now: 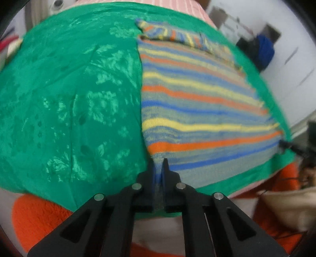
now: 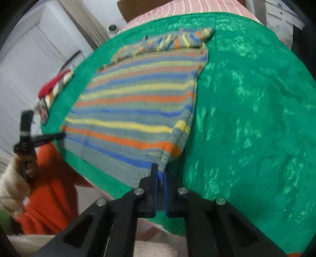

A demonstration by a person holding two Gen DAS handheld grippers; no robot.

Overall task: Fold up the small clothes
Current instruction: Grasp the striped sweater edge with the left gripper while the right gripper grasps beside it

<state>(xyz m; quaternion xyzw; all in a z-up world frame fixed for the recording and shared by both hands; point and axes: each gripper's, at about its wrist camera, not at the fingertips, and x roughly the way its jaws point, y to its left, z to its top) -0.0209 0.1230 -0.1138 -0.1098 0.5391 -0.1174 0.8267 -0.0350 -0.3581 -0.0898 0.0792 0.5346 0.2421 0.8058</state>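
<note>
1. Surface: green patterned cloth (image 1: 65, 94) spread over a pink striped table cover (image 2: 189, 8); white walls and clutter behind, blurred.
2. Task item: striped knit garment (image 1: 197, 102), blue/yellow/orange/grey bands, lying flat on the green cloth. Looks like a small sweater; a sleeve or collar part (image 1: 173, 37) is folded across the far edge.
3. My left gripper (image 1: 159, 164) is clamped on the near left corner of the knit; fabric is visibly pinched between the pads.
4. My right gripper (image 2: 160, 170) is clamped on the near right corner, same way, knit bunched up between the fingers. The left one also shows at the left edge of the right wrist view, at the opposite corner.
5. So I hold both corners of the near hem, which sits close to the table's near edge.
6. Handling, as I judge it: soft, light, stretchy knit. No stiffness, so it will sag between the two grips and drape wherever it's laid. Grippy on the cloth underneath, could drag it.
7. Hold points: hem corners are right for a lengthwise fold. Keep both grips level and the hem taut, or the edge will droop and land crooked.
8. Risk: the thin pinch at each corner could slip if I pull the corners apart too hard.
9. Orange fabric (image 1: 39, 217) is below the table edge, not involved.
</note>
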